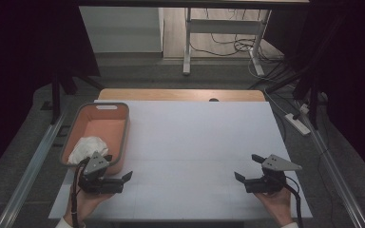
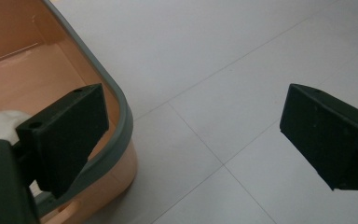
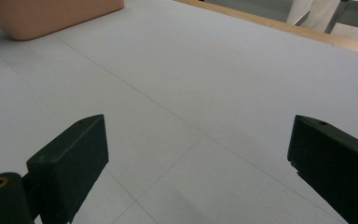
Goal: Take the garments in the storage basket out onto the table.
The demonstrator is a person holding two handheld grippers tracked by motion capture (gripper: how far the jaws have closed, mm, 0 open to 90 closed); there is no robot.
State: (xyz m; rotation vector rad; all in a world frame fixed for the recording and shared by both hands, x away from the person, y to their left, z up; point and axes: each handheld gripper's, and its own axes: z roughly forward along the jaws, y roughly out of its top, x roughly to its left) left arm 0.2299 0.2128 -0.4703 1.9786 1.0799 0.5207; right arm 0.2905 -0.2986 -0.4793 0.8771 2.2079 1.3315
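The left gripper (image 1: pixel 119 173) sits low at about seven o'clock on the table, held in the person's left hand (image 1: pixel 86 202), its jaws spread wide with nothing between them. In the left gripper view one jaw hangs over the near corner of the peach-coloured bin (image 2: pixel 116 154) and the other over bare white surface — the bin's grey rim curves right under that first jaw. Just beyond the gripper, at roughly nine o'clock, the bin (image 1: pixel 119 137) stands on the white sheet (image 1: pixel 195 142) with a crumpled white cloth (image 1: pixel 86 147) lying in its near end; a slice of that cloth (image 2: pixel 2 123) shows pale behind the jaw in the left gripper view.

Over at five o'clock the right gripper (image 1: pixel 248 167) rests in the person's right hand (image 1: pixel 278 204), jaws likewise apart and empty, pointing in toward the middle of the table. Its own view looks across the open white sheet (image 3: pixel 205 84), faint seam lines crossing it, with the bin (image 3: pixel 51 16) far off at the upper left and the table's wooden edge (image 3: pixel 279 28) running along the top.

Past the table's far side — at twelve o'clock — stands a white desk frame (image 1: pixel 228 28) with cables (image 1: pixel 233 47) on the floor, and a power strip (image 1: pixel 298 122) lies off at two o'clock.
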